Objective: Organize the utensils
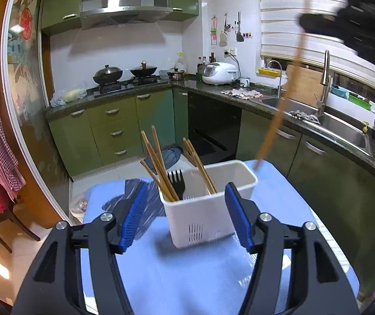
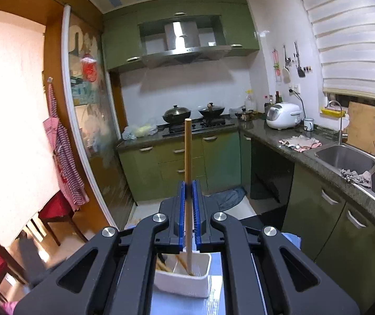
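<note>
A white utensil holder [image 1: 208, 204] stands on the blue-covered table [image 1: 187, 275]. It holds several wooden chopsticks [image 1: 158, 162] and a black fork [image 1: 177, 181]. My left gripper [image 1: 186, 215] is open, its blue pads on either side of the holder, a little in front of it. My right gripper [image 2: 188, 204] is shut on a wooden chopstick [image 2: 188, 157], held upright above the holder [image 2: 184, 275]. In the left wrist view that chopstick [image 1: 279, 110] hangs blurred above the holder's far right corner, under the right gripper [image 1: 344, 29].
A dark cloth [image 1: 140, 199] lies on the table left of the holder. Green cabinets, a stove with woks [image 1: 124, 74], a rice cooker [image 1: 220, 72] and a steel sink [image 1: 339, 128] line the kitchen behind. A red chair [image 2: 56, 210] stands at the left.
</note>
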Action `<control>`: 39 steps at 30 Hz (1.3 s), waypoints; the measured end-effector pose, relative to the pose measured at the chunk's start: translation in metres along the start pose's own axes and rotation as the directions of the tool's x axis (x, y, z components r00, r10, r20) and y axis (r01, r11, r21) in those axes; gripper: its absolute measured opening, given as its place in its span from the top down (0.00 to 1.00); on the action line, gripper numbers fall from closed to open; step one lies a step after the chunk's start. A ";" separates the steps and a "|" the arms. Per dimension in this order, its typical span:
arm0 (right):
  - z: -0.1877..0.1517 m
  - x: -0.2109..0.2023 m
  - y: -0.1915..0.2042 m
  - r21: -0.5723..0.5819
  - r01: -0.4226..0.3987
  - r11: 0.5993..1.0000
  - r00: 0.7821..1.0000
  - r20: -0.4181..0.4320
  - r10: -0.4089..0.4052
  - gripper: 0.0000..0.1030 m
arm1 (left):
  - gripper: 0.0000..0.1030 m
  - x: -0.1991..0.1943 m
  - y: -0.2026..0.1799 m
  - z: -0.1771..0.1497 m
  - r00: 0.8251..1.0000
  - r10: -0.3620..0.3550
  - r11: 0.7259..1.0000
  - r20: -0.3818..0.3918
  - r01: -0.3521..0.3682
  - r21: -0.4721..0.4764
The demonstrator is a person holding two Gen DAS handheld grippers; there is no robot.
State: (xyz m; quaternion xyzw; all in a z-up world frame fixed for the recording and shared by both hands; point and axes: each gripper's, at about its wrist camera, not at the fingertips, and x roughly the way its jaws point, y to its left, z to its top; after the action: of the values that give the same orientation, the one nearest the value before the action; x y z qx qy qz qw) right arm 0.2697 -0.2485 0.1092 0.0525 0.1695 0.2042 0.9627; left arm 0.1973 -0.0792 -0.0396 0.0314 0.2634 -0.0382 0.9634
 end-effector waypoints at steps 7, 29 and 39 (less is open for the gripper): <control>0.000 0.068 -0.013 0.024 0.053 0.998 0.997 -0.048 -0.052 0.94 | 0.35 -0.001 -0.002 -0.012 1.000 0.006 1.000 -0.011 -0.006 0.014; -0.148 0.114 -0.011 -0.050 0.082 0.995 0.974 -0.208 -0.091 0.57 | 0.26 -0.014 0.038 -0.055 0.997 0.034 0.992 -0.064 -0.042 -0.120; -0.224 -0.044 -0.010 0.007 0.127 0.992 0.990 -0.066 -0.126 0.09 | 0.17 -0.042 0.039 -0.089 0.998 0.031 0.989 -0.060 -0.039 -0.144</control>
State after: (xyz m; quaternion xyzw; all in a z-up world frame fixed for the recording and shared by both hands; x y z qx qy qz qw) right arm 0.1580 -0.2682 -0.0890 0.0404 0.2051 0.1436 0.9673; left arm 0.1197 -0.0305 -0.0930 -0.0329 0.2924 -0.0011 0.9557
